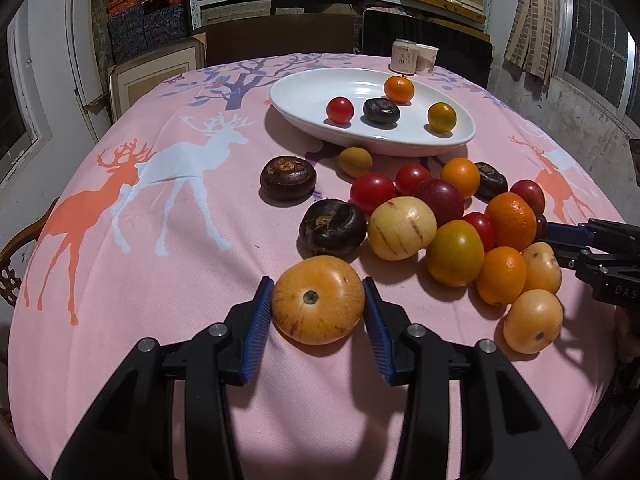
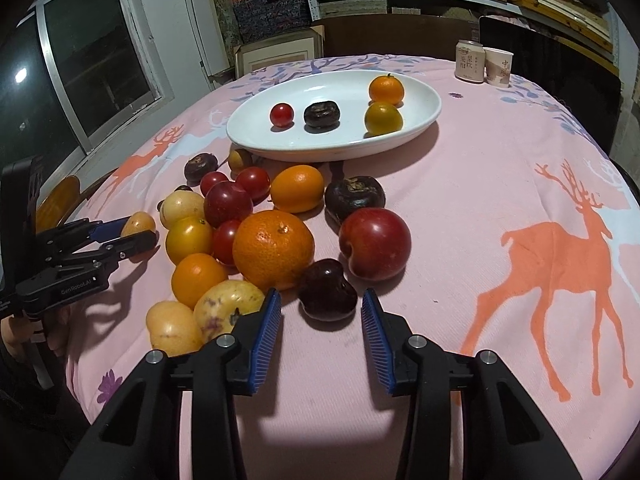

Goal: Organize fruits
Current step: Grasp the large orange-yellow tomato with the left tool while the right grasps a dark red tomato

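Left wrist view: white plate [image 1: 296,98] toward the table's far edge, four fruits in. Loose pile [image 1: 452,216] remains. Left hand-held gripper [image 1: 319,300] clamps striped orange fruit [image 1: 319,300]; right hand-held gripper [image 2: 321,304] apart around dark plum [image 2: 327,290].

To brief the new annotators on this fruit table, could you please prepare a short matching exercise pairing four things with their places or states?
Things:
1. striped orange fruit
2. dark red fruit
3. white plate
4. can

Places or states:
A. holds four fruits
B. beside the paper cup
C. clamped in the left gripper jaws
D. on the cloth, untouched between the right gripper open jaws

Pairs: 1-C, 2-D, 3-A, 4-B
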